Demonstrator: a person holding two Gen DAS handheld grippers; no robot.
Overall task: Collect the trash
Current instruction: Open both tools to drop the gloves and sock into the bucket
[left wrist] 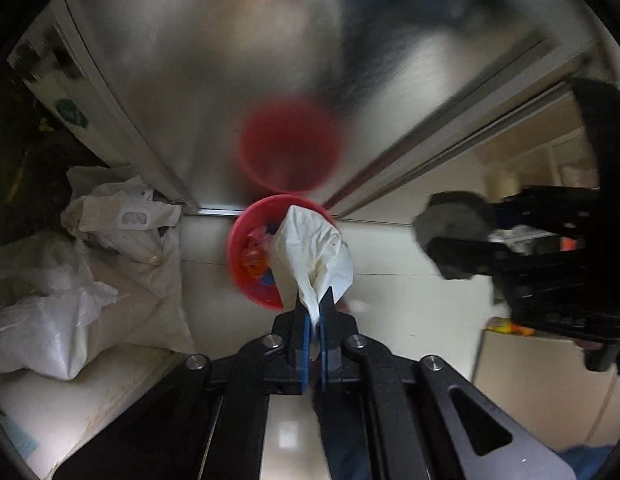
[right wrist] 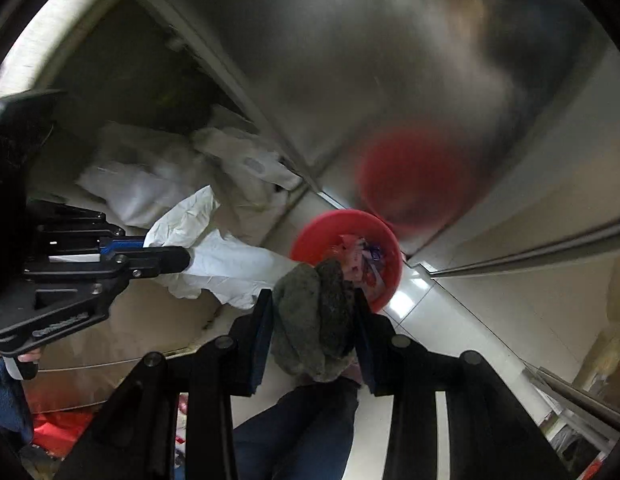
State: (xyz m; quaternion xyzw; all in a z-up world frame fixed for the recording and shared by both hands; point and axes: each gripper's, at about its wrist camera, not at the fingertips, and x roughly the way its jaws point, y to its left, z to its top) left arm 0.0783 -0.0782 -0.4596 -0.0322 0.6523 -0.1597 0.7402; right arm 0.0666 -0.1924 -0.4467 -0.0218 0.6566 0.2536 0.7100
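Note:
My left gripper (left wrist: 314, 304) is shut on a crumpled white tissue (left wrist: 316, 248) and holds it above the floor, just before a red bin (left wrist: 245, 248) that has coloured wrappers inside. My right gripper (right wrist: 314, 312) is shut on a grey rag (right wrist: 314, 312), also held near the red bin (right wrist: 310, 236). In the left wrist view the right gripper (left wrist: 454, 240) with the rag is at the right. In the right wrist view the left gripper (right wrist: 185, 260) with the tissue (right wrist: 229, 264) is at the left.
The bin stands on a pale tiled floor (left wrist: 410, 296) against a stainless steel cabinet (left wrist: 229, 60) that mirrors it. White sacks and plastic bags (left wrist: 89, 264) are piled at the left. A red item (right wrist: 57, 428) lies low on the floor. My legs are below.

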